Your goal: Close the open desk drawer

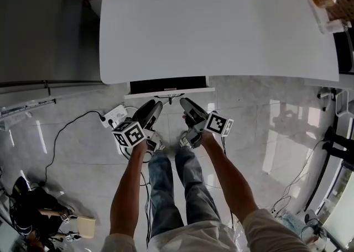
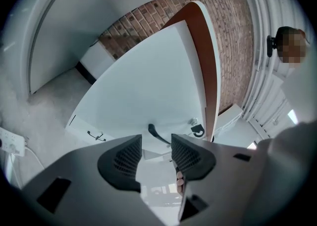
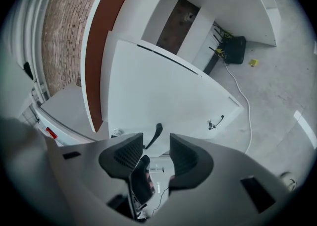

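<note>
Drawer (image 1: 166, 93) stands open; left gripper (image 1: 155, 106) and right gripper (image 1: 186, 103) jaws wide apart, empty.

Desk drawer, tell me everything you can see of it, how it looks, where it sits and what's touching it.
The desk drawer sits under the near edge of the white desk, about midway along it. It is pulled out only a little, showing a dark strip of interior behind a thin white front. It looks level and straight. The left hand-held gripper and right hand-held gripper hang just in front, jaws apart, apparently not touching it.
</note>
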`<state>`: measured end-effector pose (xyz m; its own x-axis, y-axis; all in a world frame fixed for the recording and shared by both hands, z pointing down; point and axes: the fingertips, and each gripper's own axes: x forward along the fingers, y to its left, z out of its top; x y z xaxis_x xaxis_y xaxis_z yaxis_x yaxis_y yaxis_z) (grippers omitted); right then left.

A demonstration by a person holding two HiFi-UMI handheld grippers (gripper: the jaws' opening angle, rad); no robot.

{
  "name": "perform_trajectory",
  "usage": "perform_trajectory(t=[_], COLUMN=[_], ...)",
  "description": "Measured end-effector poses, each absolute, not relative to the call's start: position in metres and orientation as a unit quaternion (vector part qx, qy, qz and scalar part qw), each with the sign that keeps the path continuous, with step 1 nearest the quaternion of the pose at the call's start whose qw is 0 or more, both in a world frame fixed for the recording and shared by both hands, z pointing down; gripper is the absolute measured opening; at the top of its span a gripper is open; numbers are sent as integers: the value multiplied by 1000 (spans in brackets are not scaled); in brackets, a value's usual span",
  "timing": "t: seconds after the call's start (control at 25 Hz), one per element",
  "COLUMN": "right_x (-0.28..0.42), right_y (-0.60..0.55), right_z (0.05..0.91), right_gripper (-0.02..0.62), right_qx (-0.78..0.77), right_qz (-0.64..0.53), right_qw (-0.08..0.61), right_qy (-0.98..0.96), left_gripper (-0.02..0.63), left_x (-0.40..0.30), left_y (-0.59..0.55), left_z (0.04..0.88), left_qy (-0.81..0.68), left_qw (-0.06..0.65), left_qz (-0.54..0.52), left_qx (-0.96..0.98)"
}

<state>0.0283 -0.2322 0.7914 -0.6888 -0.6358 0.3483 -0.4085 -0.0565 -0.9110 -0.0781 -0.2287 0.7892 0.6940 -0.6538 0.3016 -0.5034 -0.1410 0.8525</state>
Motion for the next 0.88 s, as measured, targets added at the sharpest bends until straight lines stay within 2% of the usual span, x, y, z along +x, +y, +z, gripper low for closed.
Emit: perform_trajectory(t=[0.16, 0.52, 0.56, 0.64, 0.76, 0.88], right_x=[25, 13, 14, 17, 18, 18], right_y=[-244, -250, -251, -253, -254, -255], right_z=[794, 794, 795, 797, 797, 798], right_gripper=[178, 125, 99, 80, 72, 69], right_qx=[-368, -335, -337, -341, -341, -340], right_qz=[-624, -616, -615, -615, -617, -618], right_qw=[91, 73, 72, 71, 77, 84], right_qy=[683, 709, 709, 708, 706, 704], left_gripper=[183, 181, 181, 171, 99, 87], left_x=[-76, -76, -77, -77, -77, -76], left_y=[-235, -245, -247, -249, -250, -251], left_z=[792, 794, 795, 796, 796, 795], left_qy=[-381, -387, -387, -386, -379, -373], left_qw=[531, 533, 533, 536, 538, 546], left_qz=[-67, -75, -76, -76, -82, -93], left_qx=[754, 749, 748, 747, 749, 745])
